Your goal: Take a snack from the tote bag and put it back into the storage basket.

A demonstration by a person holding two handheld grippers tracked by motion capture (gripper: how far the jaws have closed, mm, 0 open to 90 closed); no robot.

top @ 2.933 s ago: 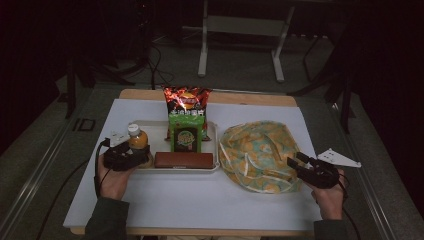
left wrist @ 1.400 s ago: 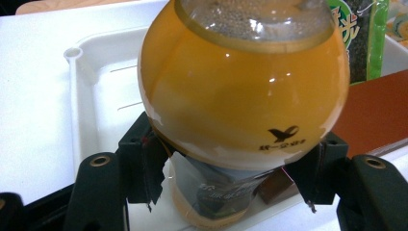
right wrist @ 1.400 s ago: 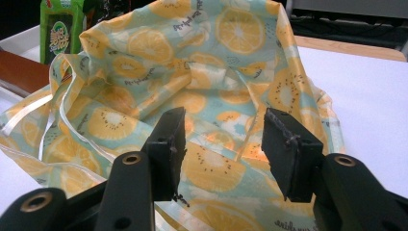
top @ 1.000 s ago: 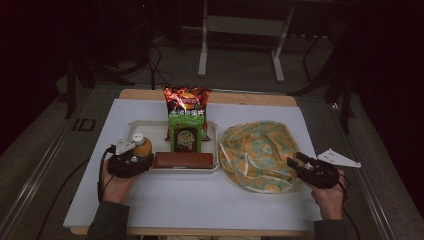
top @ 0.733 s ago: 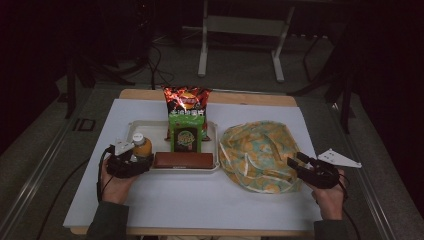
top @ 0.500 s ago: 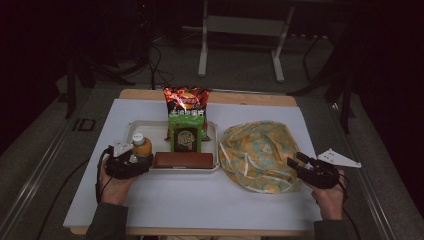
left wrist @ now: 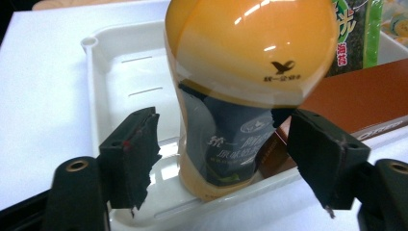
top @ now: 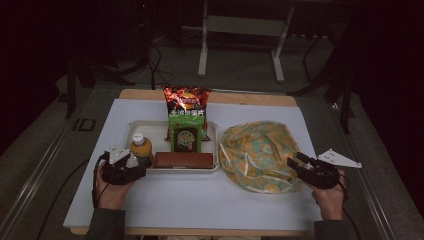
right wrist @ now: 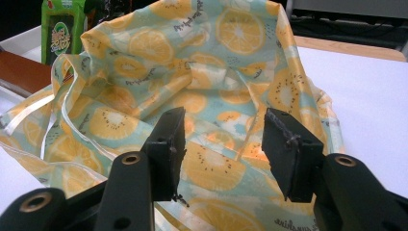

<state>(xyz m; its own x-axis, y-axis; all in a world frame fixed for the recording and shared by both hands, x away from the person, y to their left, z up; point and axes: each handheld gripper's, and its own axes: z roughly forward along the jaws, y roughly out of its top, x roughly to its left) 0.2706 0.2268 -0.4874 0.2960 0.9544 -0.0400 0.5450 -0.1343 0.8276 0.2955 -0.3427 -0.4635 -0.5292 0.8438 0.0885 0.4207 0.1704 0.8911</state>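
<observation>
Reaching in low from the table's near edge, the left gripper (left wrist: pixel 219 168) straddles the orange juice bottle (left wrist: pixel 240 91), which stands upright in the white tray's (top: pixel 131 131) near-left corner; its jaws have just been closing a little, yet gaps show on both sides, nothing gripped; a brown box (top: pixel 183 160) sits just beside the bottle, a green packet (top: pixel 186 132) behind; across the table the right gripper (right wrist: pixel 223 154) hovers wide open over the fruit-print bag (right wrist: pixel 211 96), hand resting at the bag's near-right edge.
</observation>
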